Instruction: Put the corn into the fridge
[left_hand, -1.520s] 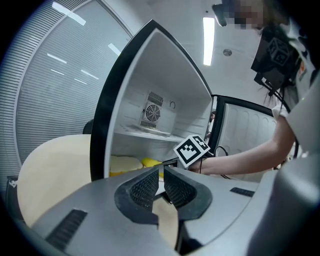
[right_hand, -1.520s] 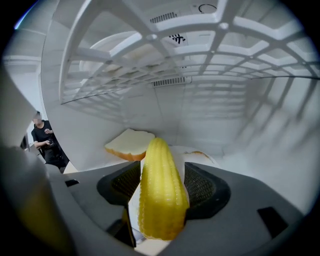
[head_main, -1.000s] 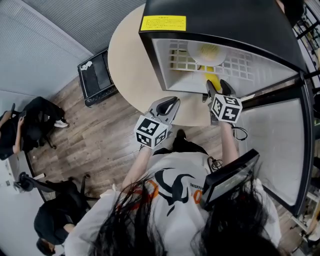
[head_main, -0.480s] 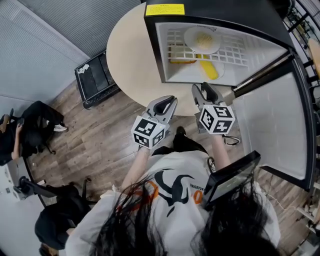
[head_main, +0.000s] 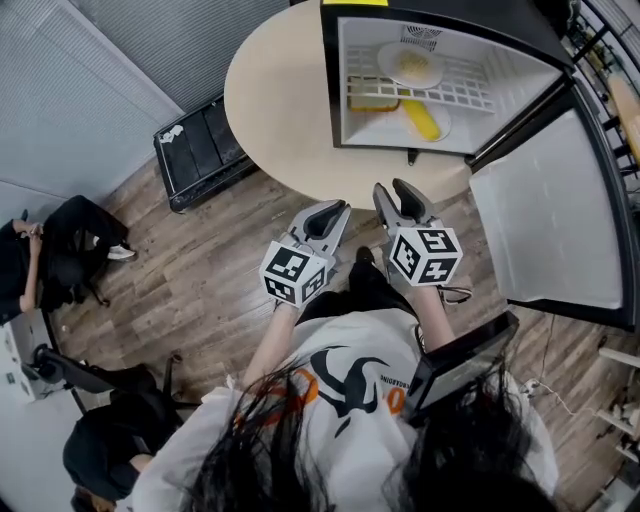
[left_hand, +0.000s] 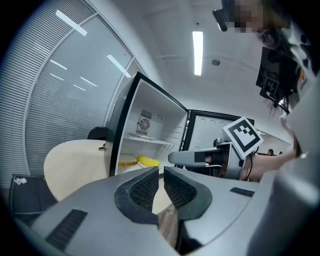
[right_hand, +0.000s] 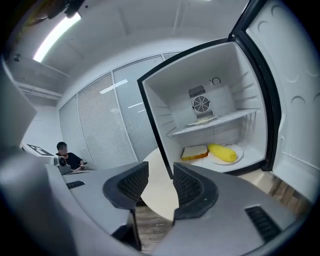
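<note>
Corn (right_hand: 222, 152) lies on a white plate (right_hand: 239, 150) on the fridge (head_main: 335, 90) floor, just beside a slice of bread (right_hand: 195, 152), so as I judge it the placing is done and what remains is getting the door shut.

My right tongs (right_hand: 160, 180) are closing with nothing between the jaws. My left tongs (left_hand: 161, 175) are barely apart, only a thin slit showing, and they are empty too. Both hang side by side over the wooden floor, just short of the rim of the round table (head_main: 275, 100) and well clear of the fridge mouth.

To do this well, I would let the right jaws come fully together and use them as a blunt pusher. I'd take them round to the outer face of the open door (head_main: 540, 215), near its free edge, and press it home in one steady swing. The left tongs should keep out of the closing gap.

The door stands wide on my right, and its lower corner is the edge nearest my right tongs. The table rim lies straight ahead. There is open floor on my left, with a black case (head_main: 200, 150) well apart beside the table. The wire shelf (right_hand: 220, 120) above the corn carries another plate (head_main: 410, 65), set back from the opening, so I judge that nothing will foul the door.
</note>
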